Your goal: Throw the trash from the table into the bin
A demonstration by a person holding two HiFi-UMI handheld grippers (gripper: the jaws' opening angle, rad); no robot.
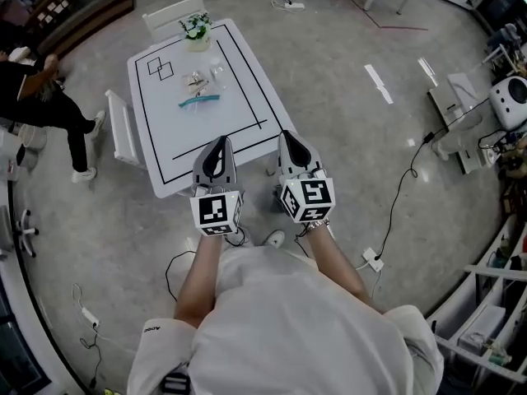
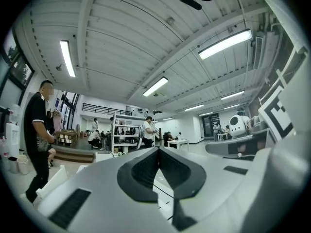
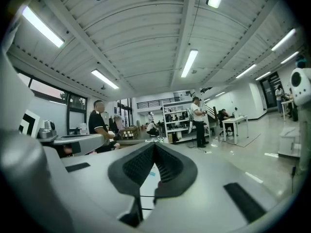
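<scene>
White with black lines drawn on its top, the table point(image 1: 243, 89) stands ahead of the person in the head view. The trash lies toward its far end: a crumpled wrapper point(image 1: 194, 81), a clear plastic piece point(image 1: 217, 72) just beside it, and a teal strip point(image 1: 200, 99) a little nearer. A potted plant point(image 1: 196, 30) sits at the far edge. A white chair point(image 1: 169, 15) stands behind that end and a second chair point(image 1: 119, 126) at the table's left side. The left gripper point(image 1: 221, 141) and the right gripper point(image 1: 288, 136) are held side by side in front of the table's near edge, well apart from the trash, marker cubes toward the person. A bystander in black point(image 1: 41, 97) is at the left on the grey floor.

In the left gripper view, the dark pads meet in a closed point with nothing between them. White tabletop shows beneath. Beyond stand a shelf unit point(image 2: 124, 130) and a round white robot point(image 2: 238, 125).

In the right gripper view, the jaws are likewise pressed together and empty, with tabletop below them. A person in a white shirt point(image 3: 198, 118) stands by shelves in the distance.
</scene>
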